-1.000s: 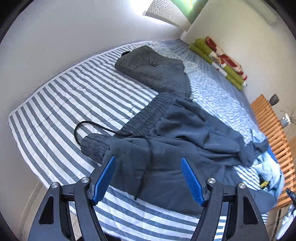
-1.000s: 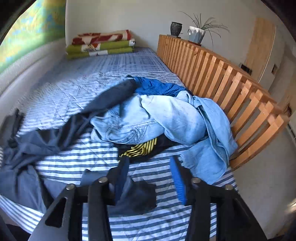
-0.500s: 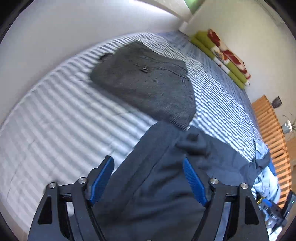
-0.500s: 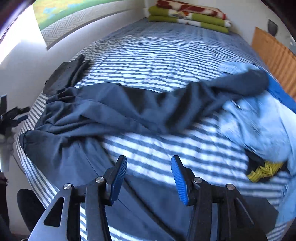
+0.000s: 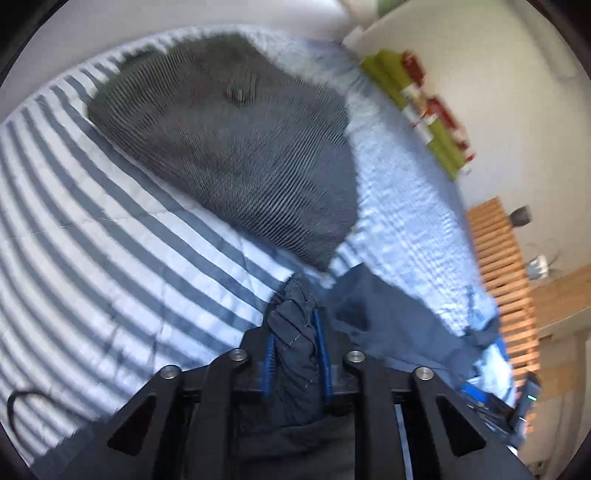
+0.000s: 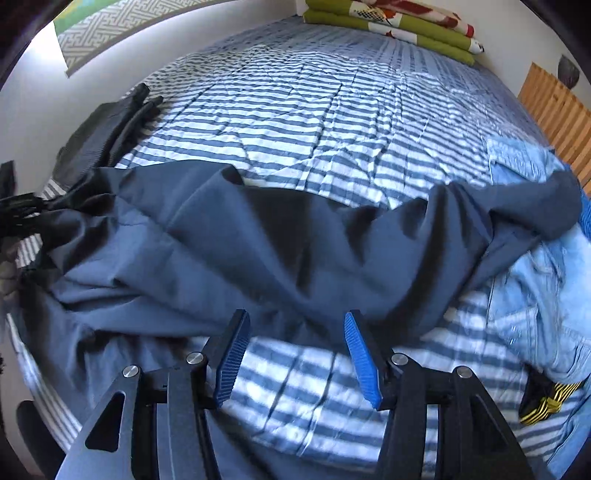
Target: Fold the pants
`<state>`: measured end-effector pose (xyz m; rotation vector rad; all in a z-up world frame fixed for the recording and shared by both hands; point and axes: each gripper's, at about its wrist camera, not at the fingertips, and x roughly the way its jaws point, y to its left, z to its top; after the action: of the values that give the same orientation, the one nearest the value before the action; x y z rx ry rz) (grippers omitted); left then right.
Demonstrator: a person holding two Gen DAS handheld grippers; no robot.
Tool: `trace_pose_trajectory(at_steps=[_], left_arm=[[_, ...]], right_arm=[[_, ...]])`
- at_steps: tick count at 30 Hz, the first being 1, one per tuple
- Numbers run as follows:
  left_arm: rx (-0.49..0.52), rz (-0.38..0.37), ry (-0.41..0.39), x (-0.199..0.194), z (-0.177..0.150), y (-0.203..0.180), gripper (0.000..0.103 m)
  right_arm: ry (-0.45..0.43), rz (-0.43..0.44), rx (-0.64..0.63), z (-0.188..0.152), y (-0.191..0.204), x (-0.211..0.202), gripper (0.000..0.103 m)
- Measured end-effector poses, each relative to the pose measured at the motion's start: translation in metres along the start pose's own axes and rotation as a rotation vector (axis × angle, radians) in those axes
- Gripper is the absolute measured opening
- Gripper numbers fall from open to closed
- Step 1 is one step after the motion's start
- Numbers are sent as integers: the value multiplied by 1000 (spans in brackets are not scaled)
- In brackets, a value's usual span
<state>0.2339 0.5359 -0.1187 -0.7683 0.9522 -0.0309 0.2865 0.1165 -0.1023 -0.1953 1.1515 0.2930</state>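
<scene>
Dark navy pants (image 6: 280,251) lie crumpled across the striped bed (image 6: 314,110), one leg stretching right over a heap of clothes. My left gripper (image 5: 295,339) is shut on a bunched, gathered edge of the navy pants (image 5: 295,354), which fills the gap between its blue pads. In the right wrist view my right gripper (image 6: 295,354) is open, its blue pads (image 6: 231,365) hovering just above the near edge of the pants, nothing between them. The left gripper (image 6: 14,210) shows at the far left edge there, at the pants' end.
Folded grey corduroy pants (image 5: 236,147) lie beyond the left gripper. Light blue denim clothes (image 6: 535,288) and a yellow-striped item (image 6: 546,406) pile at the right. Folded green and red blankets (image 6: 391,22) sit at the bed's far end. A wooden slatted rail (image 5: 502,273) runs along the right side.
My left gripper has moved forward and closed on the gathered edge of the navy pants. The right gripper stayed open and drew a little closer to the pants.
</scene>
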Motion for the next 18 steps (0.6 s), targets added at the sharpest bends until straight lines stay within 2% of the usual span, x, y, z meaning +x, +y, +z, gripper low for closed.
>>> trace_pose_trajectory(at_steps=[3,5,6,7,12,16,18], left_arm=[[21,-31,-70,-47,-8,-2,14],[28,-35,-94,-73,-10,-3,13],[34,-32,-101,-83,-10,-4,13],[39,-29,-107,-92,-11,-4,13],[59,-27,-134,-122,-11,-8,13],[66,-33,-134,-136,-15,-7,13],[66,-33,-135,-142,-17,-7,13]], right_arm=[[-34,-41,-114,11,22,2,50],[-67,-28,-225,16,45,0,58],[-75,-7,-258,17,52,-1,65],[-82,29,-301,19,63,0,67],[-69,170,-377,25,100,4,68],[-116,303,-401,11,106,-24,68],[-143,289,-488,-3,112,-38,69]])
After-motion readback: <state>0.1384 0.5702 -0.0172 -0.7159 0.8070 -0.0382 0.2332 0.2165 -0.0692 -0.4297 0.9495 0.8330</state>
